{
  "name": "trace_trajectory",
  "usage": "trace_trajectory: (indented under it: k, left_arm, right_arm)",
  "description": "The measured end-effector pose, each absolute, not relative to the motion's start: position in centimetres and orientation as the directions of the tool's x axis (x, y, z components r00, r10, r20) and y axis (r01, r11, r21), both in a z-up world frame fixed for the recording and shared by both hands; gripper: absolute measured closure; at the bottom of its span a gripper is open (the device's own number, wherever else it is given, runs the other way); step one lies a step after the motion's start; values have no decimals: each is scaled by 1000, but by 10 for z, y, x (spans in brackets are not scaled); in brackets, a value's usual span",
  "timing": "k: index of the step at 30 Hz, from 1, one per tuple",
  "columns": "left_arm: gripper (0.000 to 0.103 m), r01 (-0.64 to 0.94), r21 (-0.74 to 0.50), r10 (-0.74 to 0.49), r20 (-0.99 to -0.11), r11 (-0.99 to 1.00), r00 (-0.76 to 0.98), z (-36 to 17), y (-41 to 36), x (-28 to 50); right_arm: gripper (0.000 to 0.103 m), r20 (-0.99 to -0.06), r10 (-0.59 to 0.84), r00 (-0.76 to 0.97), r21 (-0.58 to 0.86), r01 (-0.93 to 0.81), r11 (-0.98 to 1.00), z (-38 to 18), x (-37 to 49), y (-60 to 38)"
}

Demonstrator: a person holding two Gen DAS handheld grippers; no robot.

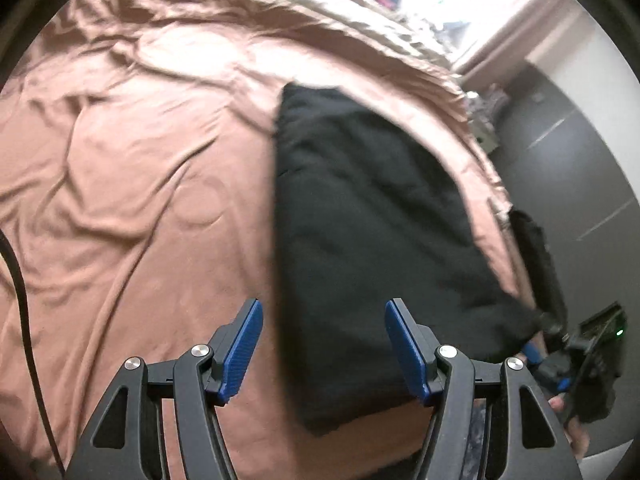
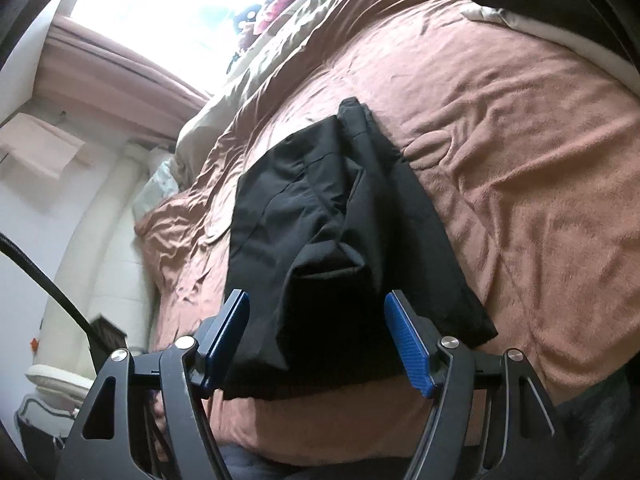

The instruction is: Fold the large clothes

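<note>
The black garment (image 2: 340,232) lies part-folded on the brown bedspread (image 2: 520,160), its long axis running from the near bed edge away. Both tools, right (image 2: 324,344) and left (image 1: 324,348), hang spread wide and empty over its near end; neither looks nearer.

**Black grippers, blue pads**

The left gripper (image 1: 324,346) has black angular finger arms with triangular cut-outs, round silver screws at the joints and ribbed blue pads (image 1: 243,350). The right gripper (image 2: 318,344) looks the same. A black cable (image 2: 44,284) runs along each frame's left edge.
</note>
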State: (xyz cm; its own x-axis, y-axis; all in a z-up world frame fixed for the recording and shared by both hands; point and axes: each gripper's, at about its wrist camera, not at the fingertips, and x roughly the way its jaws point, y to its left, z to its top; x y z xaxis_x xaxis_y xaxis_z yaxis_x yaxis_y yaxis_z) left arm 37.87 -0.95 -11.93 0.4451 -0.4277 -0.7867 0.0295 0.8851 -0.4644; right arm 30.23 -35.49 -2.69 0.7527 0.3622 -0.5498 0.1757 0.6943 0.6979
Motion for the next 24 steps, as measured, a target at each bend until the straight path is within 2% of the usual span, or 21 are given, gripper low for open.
trace_trajectory:
  k: [2,4,9,12,18,20,24]
  left_arm:
    - [38,11,-476,-436,-796,879,419,-132,-4,375]
    - [38,9,-476,-442,-808,879,389,-143,-5,373]
    - [38,61,-493,-479,-798,868,365,-146,-26,369]
    - [51,107,-502,-504,-787,858,357,-139,-41,367]
    - [58,123,-492,-502,-792,862,348,-140,-54,365]
    - [61,120,-502,-510,-787,856,346,-140,-55,367]
    - [62,141,-488,-505,-793,861,341,-135,-61,367]
  right_arm:
    - [80,-551,350,757,690,178,702,-30,305,-355]
    - [94,-537,370,758,718,180,673,-38,305,-362]
    - [98,-514,368,774,756,207,621,-59,293,-381]
    - [98,-510,379,773,782,232,578,-79,283,-393]
    - [98,-529,358,769,780,275,561,-92,265,-402]
    - [102,-535,337,774,772,287,566,-88,260,-405]
    - [102,-538,324,778,756,276,593,-75,254,-404]
